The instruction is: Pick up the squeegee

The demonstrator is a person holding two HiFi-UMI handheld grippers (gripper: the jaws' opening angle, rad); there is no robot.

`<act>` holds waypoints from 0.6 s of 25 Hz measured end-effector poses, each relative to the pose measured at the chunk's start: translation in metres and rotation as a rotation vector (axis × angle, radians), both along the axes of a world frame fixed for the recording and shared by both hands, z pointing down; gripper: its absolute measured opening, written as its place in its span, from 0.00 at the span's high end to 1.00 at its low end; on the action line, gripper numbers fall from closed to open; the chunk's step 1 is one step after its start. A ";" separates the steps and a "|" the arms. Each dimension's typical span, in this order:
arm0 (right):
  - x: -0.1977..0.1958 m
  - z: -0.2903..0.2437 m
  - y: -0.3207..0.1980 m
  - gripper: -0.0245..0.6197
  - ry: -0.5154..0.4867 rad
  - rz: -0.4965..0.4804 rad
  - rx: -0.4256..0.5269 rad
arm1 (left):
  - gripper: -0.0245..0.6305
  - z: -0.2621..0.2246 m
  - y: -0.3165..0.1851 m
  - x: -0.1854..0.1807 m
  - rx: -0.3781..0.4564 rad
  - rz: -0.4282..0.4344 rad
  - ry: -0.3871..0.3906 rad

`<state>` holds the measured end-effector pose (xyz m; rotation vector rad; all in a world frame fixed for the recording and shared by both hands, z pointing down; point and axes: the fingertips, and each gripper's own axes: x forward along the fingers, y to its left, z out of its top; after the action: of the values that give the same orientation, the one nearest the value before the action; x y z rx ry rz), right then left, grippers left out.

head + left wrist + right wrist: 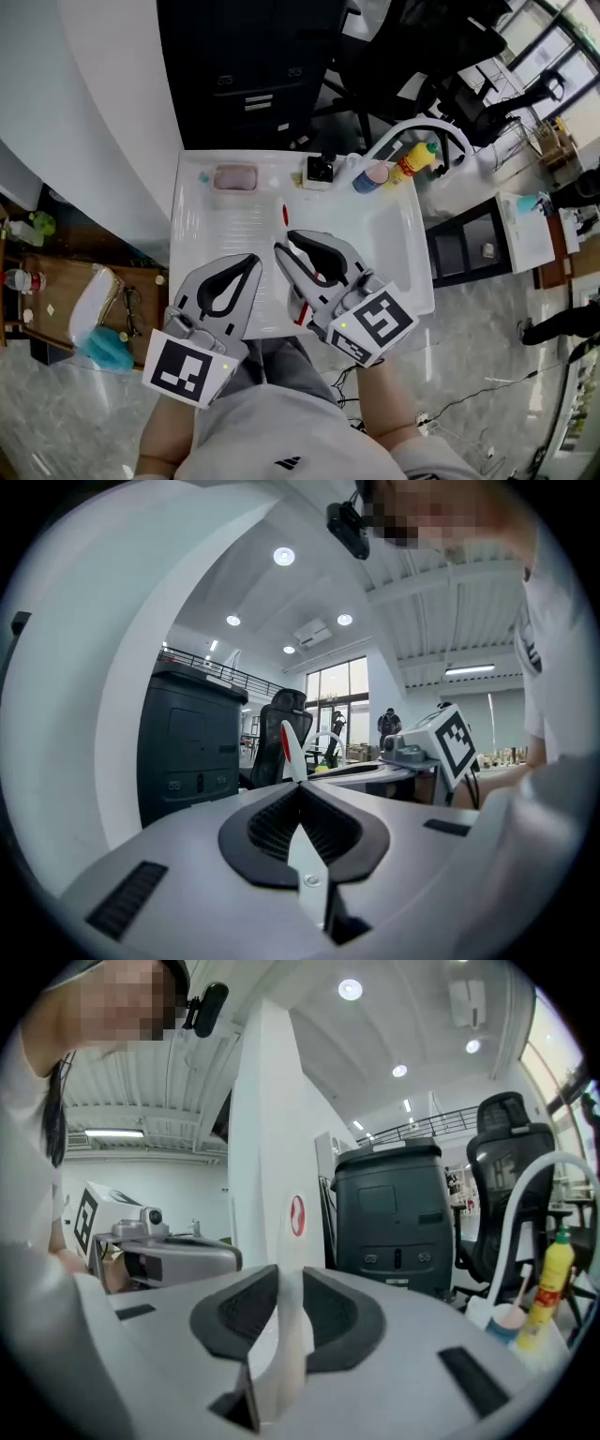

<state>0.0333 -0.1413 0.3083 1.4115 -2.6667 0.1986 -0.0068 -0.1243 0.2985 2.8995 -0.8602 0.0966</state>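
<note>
Hardware noted: left gripper (254, 262) and right gripper (287, 242) have matt grey shells, black ribbed pads (272, 822) lining the jaws, one small screw (309, 880) on the left's pale centre strip and a black-and-white marker cube (187, 367) at each rear; the wearer has a light grey shirt (272, 436) with a small dark logo (288, 462).

Place: open-plan office or lab hall | Furniture: black office chairs (403, 56) and a dark drawer cabinet (248, 75) are seen | Building: recessed ceiling lights (350, 989), a mezzanine railing (422, 1121) and tall windows (333, 696) are shown | Fixture: a white sink unit (408, 244) – faucet (427, 127) fitted – is set on polished floor (487, 375)
</note>
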 end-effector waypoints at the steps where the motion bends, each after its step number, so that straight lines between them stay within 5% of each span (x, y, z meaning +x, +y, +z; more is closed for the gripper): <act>1: 0.004 -0.004 0.004 0.82 -0.002 0.017 0.011 | 0.94 -0.002 0.003 0.004 0.005 0.018 0.004; 15: 0.046 -0.044 0.063 0.82 -0.028 0.197 0.124 | 0.94 -0.020 0.040 0.048 0.041 0.200 0.036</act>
<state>0.0792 -0.0781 0.2644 1.7219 -2.6005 0.0706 0.0416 -0.0846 0.2780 3.0078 -0.5707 0.0447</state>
